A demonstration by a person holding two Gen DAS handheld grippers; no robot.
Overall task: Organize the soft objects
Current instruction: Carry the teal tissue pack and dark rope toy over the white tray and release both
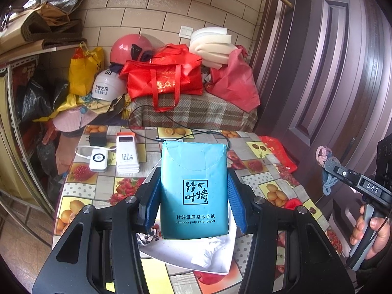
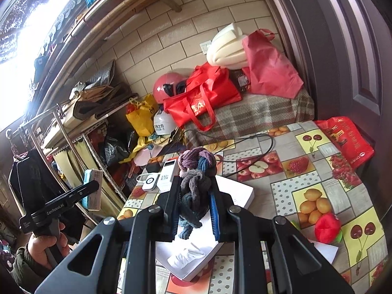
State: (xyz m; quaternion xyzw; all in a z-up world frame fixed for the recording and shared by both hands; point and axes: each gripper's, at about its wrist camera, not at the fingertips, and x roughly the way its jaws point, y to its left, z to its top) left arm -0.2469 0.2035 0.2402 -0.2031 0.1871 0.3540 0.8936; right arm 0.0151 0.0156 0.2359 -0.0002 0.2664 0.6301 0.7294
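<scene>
so, step in hand: you are carrying two soft things over the white box point(image 2: 235, 191) on the tabletop point(image 2: 318, 178); i judge the next move is setting them down in it.
left gripper point(image 1: 194, 191): your fingers point(image 1: 235, 203) are part-way closed on the blue tissue pack point(image 1: 194, 183), one pad on each long side; the pack stands flat-face up, above the box and clear of it.
right gripper point(image 2: 193, 203): the fingers are closed tight on the bundle of hair ties point(image 2: 196, 171), which bulges out above the tips and hangs loose below.
where to place: the box already holds a crumpled white cloth point(image 2: 188, 254), so aim each item at bare floor beside it.
how to do it well: lower one hand at a time so the grippers do not crowd each other; keep the pack level; let it touch before you let go.
watch for: loops of the hair ties may snag on a pad; open fully and lift straight away.
leave alone: the power bank point(image 1: 127, 156) and the red plush fruit point(image 2: 327, 227).
</scene>
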